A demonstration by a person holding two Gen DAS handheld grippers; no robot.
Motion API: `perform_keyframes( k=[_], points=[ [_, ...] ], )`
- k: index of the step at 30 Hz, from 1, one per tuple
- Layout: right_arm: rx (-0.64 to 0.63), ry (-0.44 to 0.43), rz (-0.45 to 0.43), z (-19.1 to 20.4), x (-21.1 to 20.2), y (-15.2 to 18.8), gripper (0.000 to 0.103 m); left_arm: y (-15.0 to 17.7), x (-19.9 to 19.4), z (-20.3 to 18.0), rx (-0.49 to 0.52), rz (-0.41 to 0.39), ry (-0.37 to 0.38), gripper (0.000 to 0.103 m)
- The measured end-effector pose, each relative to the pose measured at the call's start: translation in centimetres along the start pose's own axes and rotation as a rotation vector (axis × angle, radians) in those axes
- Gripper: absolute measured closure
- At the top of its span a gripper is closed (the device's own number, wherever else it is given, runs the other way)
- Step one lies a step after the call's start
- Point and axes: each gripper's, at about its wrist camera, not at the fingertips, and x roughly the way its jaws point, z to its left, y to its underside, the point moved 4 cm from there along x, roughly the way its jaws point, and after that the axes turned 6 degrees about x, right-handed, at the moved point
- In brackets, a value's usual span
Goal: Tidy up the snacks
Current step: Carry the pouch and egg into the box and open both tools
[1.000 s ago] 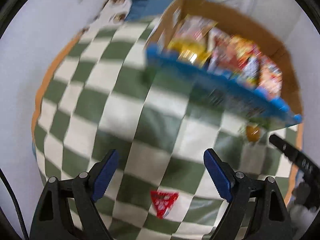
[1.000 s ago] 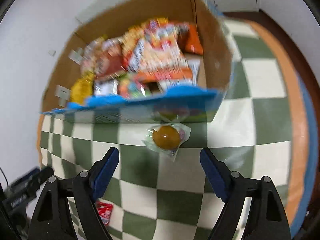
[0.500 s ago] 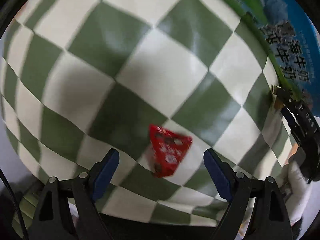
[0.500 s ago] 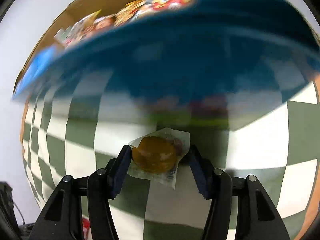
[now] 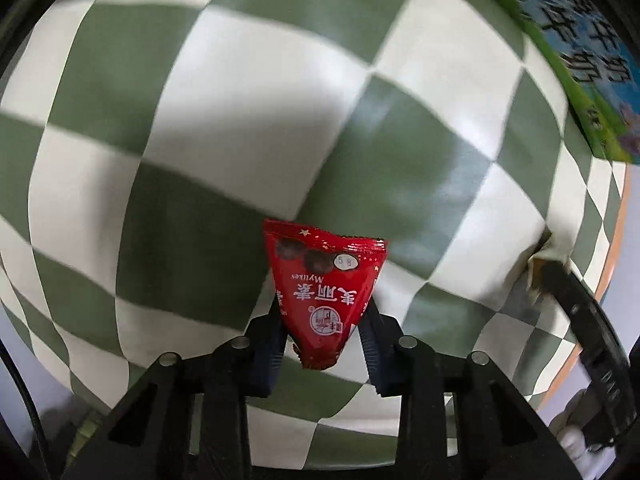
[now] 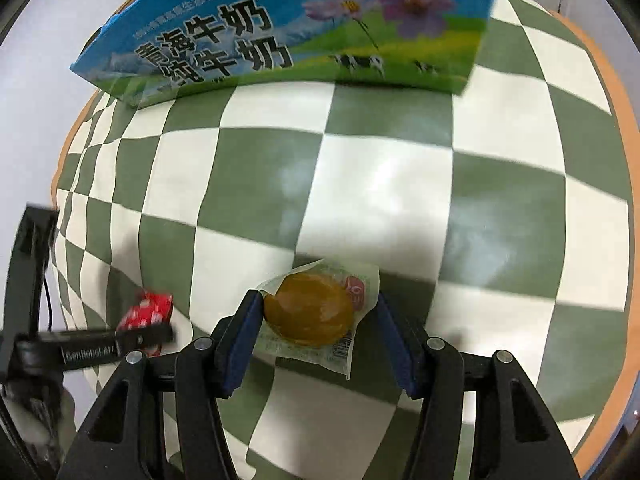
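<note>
Both claws are low over the checked cloth, each with a snack between its blue pads. Left claw (image 5: 323, 350): clamped on the narrow end of a red triangular sachet (image 5: 324, 292), which points back toward me at 6 o'clock with its wide crimped edge away. I read "Mylikes" on it upside down, a row of white Chinese characters beneath, a round seal, and a small white oval marked "58" by three dark balls. Right claw (image 6: 316, 342): its pads sit against the two sides of a clear wrapper holding a round amber-brown snack (image 6: 310, 312); the wrapper touches both pads, with a red-pink printed patch at its 2 o'clock corner and a barcode strip at 5 o'clock. The print there is too small to read.

From the right wrist, my left claw shows at 8 o'clock, lettered "GenRobot AI" on its black arm, the red sachet at its tip. Beyond lies the green-and-white checked cloth (image 6: 384, 184) over the bench, orange-edged at 3 o'clock. Farthest, at 12 o'clock, stands a blue-and-green carton (image 6: 304, 28) printed with black Chinese characters ending 牛奶, purple flowers, and small black-and-white cows on grass.
</note>
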Motion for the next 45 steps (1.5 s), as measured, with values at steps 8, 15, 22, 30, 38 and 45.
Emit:
perform_keyframes(
  k=[8, 15, 22, 30, 38, 45],
  points=[
    [0.024, -0.01, -0.057, 0.6, -2.6, 0.6, 0.042, -0.7, -3.1, -5.1, 0.186, -0.098, -0.029, 0.074],
    [0.048, -0.063, -0.147, 1.9, -7.8, -1.6, 0.042, -1.0, -10.9, -9.1, 0.289, -0.232, 0.057, 0.074],
    [0.064, -0.13, -0.293, 1.8, -16.6, -7.5, 0.042, -6.6, -21.2, -12.2, 0.354, -0.378, 0.161, 0.074],
    [0.085, -0.132, -0.296, 2.0, -17.1, -16.4, 0.042, -15.0, -22.9, -14.1, 0.368, -0.373, 0.116, 0.074],
    [0.102, -0.087, -0.146, 1.6, -12.1, -20.6, 0.042, -20.5, -17.0, -12.5, 0.314, -0.181, 0.077, 0.074],
    [0.127, -0.018, 0.005, 0.9, -8.6, -21.3, 0.007, -21.8, -13.4, -11.4, 0.269, -0.07, 0.047, 0.051]
  ],
)
